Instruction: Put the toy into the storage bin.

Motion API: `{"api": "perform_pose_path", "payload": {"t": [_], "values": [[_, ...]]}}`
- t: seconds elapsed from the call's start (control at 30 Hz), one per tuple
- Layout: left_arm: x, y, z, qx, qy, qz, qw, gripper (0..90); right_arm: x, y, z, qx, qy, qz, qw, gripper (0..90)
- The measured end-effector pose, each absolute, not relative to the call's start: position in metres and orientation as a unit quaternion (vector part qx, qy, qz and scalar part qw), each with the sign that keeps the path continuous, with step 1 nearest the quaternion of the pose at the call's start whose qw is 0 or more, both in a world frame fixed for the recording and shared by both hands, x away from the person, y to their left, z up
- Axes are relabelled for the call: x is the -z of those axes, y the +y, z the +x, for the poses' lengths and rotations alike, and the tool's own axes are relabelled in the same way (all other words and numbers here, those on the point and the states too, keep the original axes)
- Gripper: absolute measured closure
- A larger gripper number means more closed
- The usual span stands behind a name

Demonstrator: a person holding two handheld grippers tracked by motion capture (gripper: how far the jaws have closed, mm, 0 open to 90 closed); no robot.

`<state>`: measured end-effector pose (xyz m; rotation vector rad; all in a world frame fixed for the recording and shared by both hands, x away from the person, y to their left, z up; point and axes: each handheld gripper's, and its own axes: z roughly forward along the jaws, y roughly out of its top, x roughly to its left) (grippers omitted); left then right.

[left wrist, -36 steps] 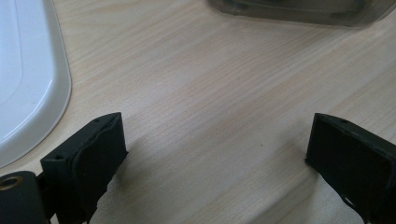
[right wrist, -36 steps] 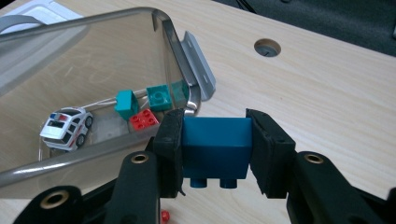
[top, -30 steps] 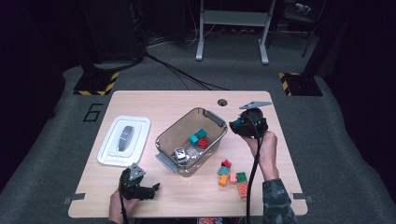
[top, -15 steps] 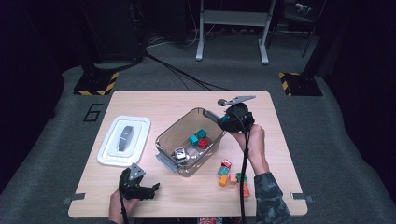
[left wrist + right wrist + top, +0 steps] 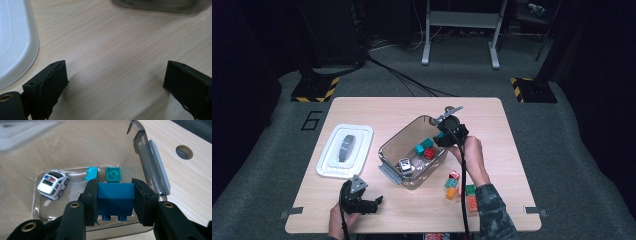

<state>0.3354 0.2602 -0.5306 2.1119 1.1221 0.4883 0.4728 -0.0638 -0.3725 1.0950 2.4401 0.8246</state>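
Observation:
My right gripper [image 5: 115, 195] is shut on a blue brick [image 5: 115, 197] and hangs over the clear plastic bin [image 5: 388, 150]. In the high view that gripper [image 5: 441, 136] sits above the bin's right rim. Inside the bin lie a white toy police car [image 5: 53, 183], a cyan brick [image 5: 91, 173] and a teal brick [image 5: 113, 174]; a red piece [image 5: 430, 153] also shows there from above. My left gripper [image 5: 371, 205] rests open near the table's front left edge, its jaws wide apart over bare wood [image 5: 115, 82].
A white lid [image 5: 346, 150] lies left of the bin. Several loose coloured bricks [image 5: 460, 189] sit on the table right of the bin, by the person's right forearm. A round hole [image 5: 184, 152] marks the tabletop beyond the bin.
My right gripper has carried the blue brick leftward and slightly down, from beside the bin's right end to over its inside. The left gripper has stayed put.

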Motion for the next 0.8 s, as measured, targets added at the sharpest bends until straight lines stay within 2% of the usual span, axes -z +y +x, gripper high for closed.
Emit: {"api": "perform_pose_path", "payload": {"t": [0.4,0.57,0.8], "values": [[0.531,0.26,0.335,-0.187,0.432,0.813,0.344,5.1,0.38,-0.063,0.471,-0.275,0.864,0.382,0.178,56.8],[0.531,0.26,0.335,-0.187,0.432,0.813,0.344,5.2,0.376,-0.067,0.464,-0.283,0.862,0.381,0.179,37.9],[0.531,0.26,0.335,-0.187,0.432,0.813,0.344,5.3,0.368,-0.086,0.445,-0.318,0.846,0.391,0.173,20.7]]}}
